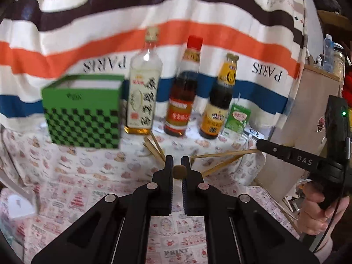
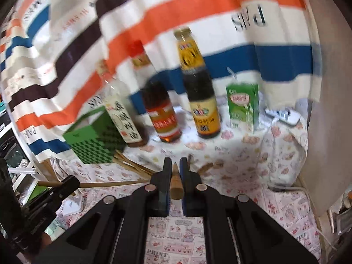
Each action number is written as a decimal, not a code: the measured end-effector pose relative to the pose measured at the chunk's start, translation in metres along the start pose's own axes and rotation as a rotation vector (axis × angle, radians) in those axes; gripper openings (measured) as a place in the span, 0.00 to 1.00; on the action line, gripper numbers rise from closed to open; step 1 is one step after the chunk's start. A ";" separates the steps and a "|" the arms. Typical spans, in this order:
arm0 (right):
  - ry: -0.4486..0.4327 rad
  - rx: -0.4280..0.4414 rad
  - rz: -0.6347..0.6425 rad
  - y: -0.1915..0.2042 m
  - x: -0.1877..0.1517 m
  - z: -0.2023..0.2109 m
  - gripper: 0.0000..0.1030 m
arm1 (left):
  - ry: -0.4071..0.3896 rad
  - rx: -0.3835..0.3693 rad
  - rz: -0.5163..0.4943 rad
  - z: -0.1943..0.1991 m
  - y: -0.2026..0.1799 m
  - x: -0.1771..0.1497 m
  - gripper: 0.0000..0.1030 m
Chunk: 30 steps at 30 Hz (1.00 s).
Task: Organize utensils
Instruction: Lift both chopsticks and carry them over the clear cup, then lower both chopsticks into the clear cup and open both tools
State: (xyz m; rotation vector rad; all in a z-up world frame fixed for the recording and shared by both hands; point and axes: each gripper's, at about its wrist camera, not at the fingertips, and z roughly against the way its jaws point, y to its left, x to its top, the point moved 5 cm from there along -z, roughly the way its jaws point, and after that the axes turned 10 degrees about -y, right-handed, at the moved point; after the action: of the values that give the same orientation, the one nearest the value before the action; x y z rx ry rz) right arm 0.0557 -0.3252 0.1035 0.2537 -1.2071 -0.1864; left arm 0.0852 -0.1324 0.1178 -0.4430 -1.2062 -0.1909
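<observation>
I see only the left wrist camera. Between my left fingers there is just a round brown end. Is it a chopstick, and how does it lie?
Observer: Yes. In the right wrist camera the left gripper holds a chopstick lying along its fingers, with the long part sticking out past the tips.
Operator: Does the right gripper hold one in the same way?
Observer: Yes. The right gripper is shut on a second chopstick, thick end toward its camera.

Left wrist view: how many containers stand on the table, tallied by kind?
Bottles: 3 (clear bottle, red-capped bottle, gold-capped bottle)
Boxes: 1 (green checkered box)
Cartons: 1 (green drink carton)
Total: 5
</observation>
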 end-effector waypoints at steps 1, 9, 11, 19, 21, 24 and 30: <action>0.031 0.010 -0.007 -0.002 -0.003 -0.008 0.06 | 0.006 0.005 0.001 -0.004 -0.001 -0.001 0.05; 0.136 -0.002 -0.054 -0.008 -0.023 -0.043 0.07 | 0.035 0.049 -0.044 -0.050 -0.006 -0.015 0.05; 0.151 0.006 -0.058 -0.009 -0.025 -0.047 0.07 | 0.061 0.048 -0.043 -0.064 -0.008 -0.022 0.05; 0.136 0.023 -0.003 -0.016 -0.019 -0.052 0.07 | 0.096 0.047 -0.066 -0.096 -0.013 -0.041 0.06; 0.131 0.029 0.002 -0.017 -0.017 -0.051 0.07 | 0.088 0.041 -0.072 -0.097 -0.014 -0.040 0.06; 0.120 0.024 0.023 -0.017 -0.016 -0.050 0.07 | 0.072 0.054 -0.100 -0.101 -0.013 -0.038 0.08; 0.092 0.017 0.063 -0.011 -0.015 -0.048 0.12 | 0.059 0.099 -0.163 -0.099 -0.004 -0.036 0.13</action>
State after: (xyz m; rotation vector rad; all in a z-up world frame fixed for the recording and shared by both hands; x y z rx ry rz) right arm 0.0955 -0.3270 0.0712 0.2358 -1.1246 -0.1087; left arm 0.1560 -0.1818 0.0576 -0.2513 -1.1889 -0.2810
